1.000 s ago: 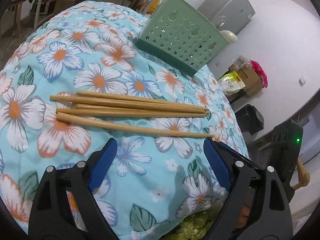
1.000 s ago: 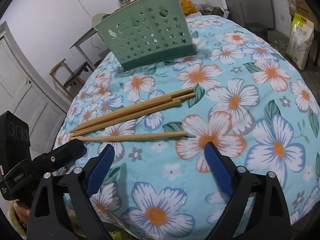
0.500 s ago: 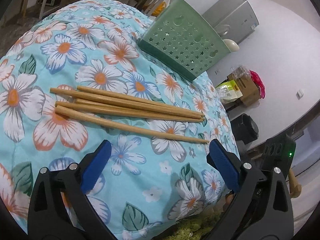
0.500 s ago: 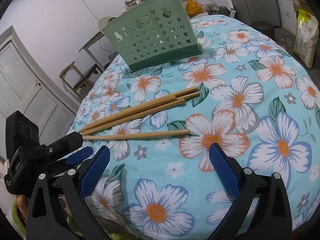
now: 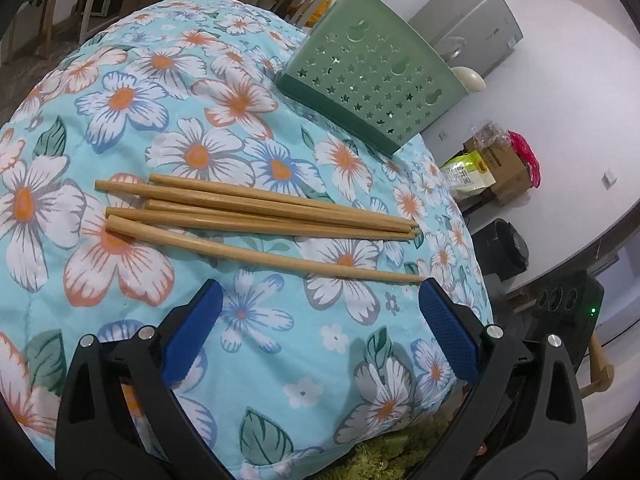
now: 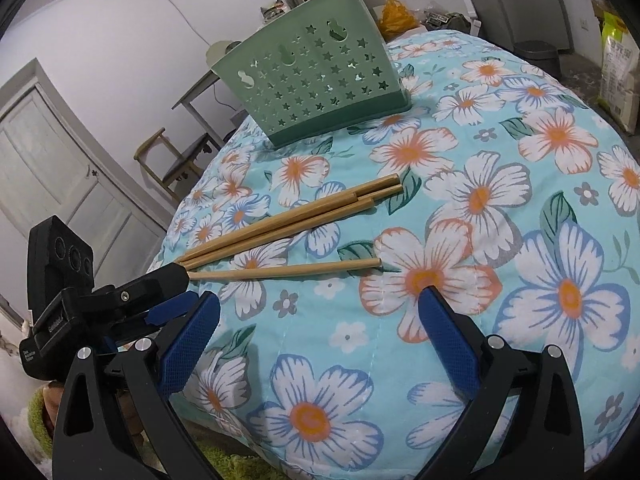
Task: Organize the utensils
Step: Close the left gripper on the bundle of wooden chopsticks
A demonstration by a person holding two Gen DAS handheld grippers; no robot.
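Note:
Several wooden chopsticks (image 5: pixel 256 216) lie side by side on the flowered tablecloth (image 5: pixel 120 100); one of them (image 5: pixel 264 254) rests a little apart, nearest the grippers. A green star-punched utensil basket (image 5: pixel 372 80) stands upright beyond them. My left gripper (image 5: pixel 320 320) hovers open just short of the chopsticks with nothing between its blue pads. In the right wrist view the same chopsticks (image 6: pixel 292 220) and basket (image 6: pixel 316 76) appear, and my right gripper (image 6: pixel 320 332) is open and empty. The left gripper's finger (image 6: pixel 160 280) sits at the thin ends of the chopsticks.
The round table falls away at its edges on all sides. A grey cabinet (image 5: pixel 468 36), cardboard box (image 5: pixel 500 168) and black bin (image 5: pixel 508 248) stand to the right. A wooden chair (image 6: pixel 176 160) and a door (image 6: pixel 52 176) are on the far left.
The left gripper's jaws have spread a little wider. Both views have shifted slightly, with the chopsticks and basket staying where they were on the cloth.

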